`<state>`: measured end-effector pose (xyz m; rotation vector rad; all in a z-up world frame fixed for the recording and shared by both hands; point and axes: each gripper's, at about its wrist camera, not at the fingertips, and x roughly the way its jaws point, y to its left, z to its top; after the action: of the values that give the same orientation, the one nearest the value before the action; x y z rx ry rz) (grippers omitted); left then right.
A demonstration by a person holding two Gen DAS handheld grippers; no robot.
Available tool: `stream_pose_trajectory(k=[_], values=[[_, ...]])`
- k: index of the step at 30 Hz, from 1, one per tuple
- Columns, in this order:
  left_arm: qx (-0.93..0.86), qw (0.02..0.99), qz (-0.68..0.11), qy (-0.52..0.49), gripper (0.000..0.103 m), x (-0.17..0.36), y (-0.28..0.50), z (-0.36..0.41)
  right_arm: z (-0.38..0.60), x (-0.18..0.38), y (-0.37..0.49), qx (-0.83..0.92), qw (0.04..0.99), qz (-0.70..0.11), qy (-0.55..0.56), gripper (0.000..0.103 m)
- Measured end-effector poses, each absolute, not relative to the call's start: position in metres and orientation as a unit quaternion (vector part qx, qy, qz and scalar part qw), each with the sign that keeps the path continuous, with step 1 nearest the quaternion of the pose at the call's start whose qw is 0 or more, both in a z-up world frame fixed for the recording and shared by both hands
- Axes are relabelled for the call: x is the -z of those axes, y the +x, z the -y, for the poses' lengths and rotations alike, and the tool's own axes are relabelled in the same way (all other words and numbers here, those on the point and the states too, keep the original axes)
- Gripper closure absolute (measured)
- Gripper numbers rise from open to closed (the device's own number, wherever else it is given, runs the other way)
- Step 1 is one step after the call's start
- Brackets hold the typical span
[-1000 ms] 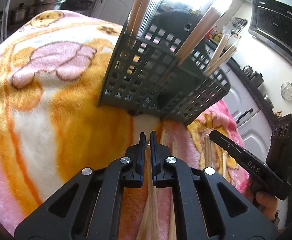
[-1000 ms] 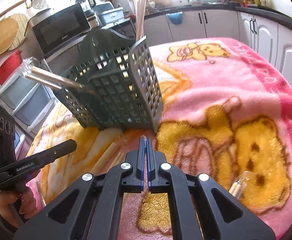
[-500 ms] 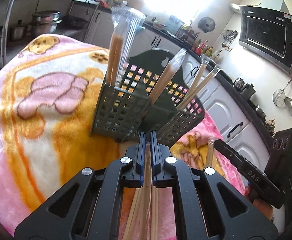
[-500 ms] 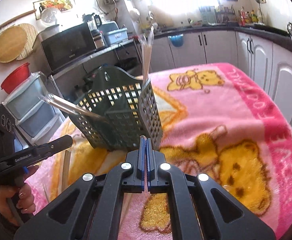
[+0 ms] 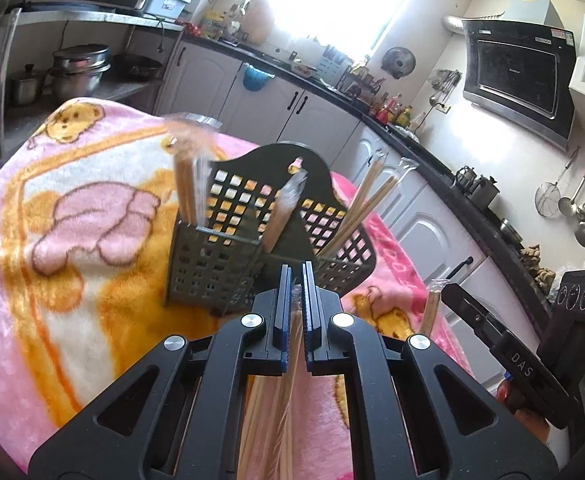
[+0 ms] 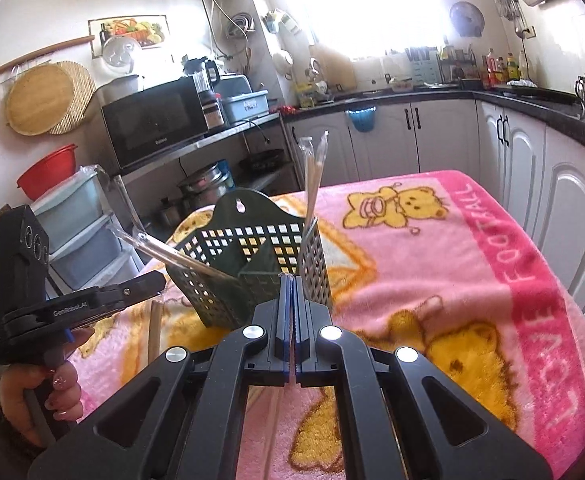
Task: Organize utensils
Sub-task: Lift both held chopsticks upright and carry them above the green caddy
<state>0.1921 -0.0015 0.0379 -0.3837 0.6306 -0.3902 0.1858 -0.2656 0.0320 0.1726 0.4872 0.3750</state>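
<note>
A dark perforated utensil caddy [image 5: 212, 264] [image 6: 228, 292] stands on the pink bear blanket [image 5: 72, 280]. Wrapped wooden chopsticks [image 5: 186, 188] [image 6: 312, 176] stand in its compartments, some leaning out. My left gripper [image 5: 296, 276] is shut on a wrapped chopstick bundle [image 5: 288, 392] that hangs down below the jaws, in front of the caddy. In the right wrist view the left gripper [image 6: 158, 280] appears at the left with its chopsticks [image 6: 154, 328] dangling. My right gripper [image 6: 291, 280] is shut on a thin clear-wrapped chopstick pair [image 5: 428, 312], held above the blanket close to the caddy.
White kitchen cabinets [image 6: 564, 184] and a dark counter run behind and to the right of the table. A microwave [image 6: 152, 124], pots and plastic drawers [image 6: 76, 232] stand at the left. A person's hand [image 6: 52, 396] grips the left tool's handle.
Both grippers have risen above the blanket with their chopsticks still clamped. The caddy now sits lower and farther off in both views, so its open top shows.
</note>
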Motion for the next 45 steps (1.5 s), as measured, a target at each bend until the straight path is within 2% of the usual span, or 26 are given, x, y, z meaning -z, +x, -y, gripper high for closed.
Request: stream_pose_trajectory(k=[39,45], values=[[0.248,0.931,-0.216,-0.159,0.103,-0.123,0.19,0.032,0.261,-0.092,0.161,-0.195,0.968,-0.146,0.064,0.102],[0.241,0.931,-0.228,-0.152,0.103,-0.119,0.201,0.038,0.26,-0.097,0.161,-0.197,0.968,-0.139,0.062,0.102]])
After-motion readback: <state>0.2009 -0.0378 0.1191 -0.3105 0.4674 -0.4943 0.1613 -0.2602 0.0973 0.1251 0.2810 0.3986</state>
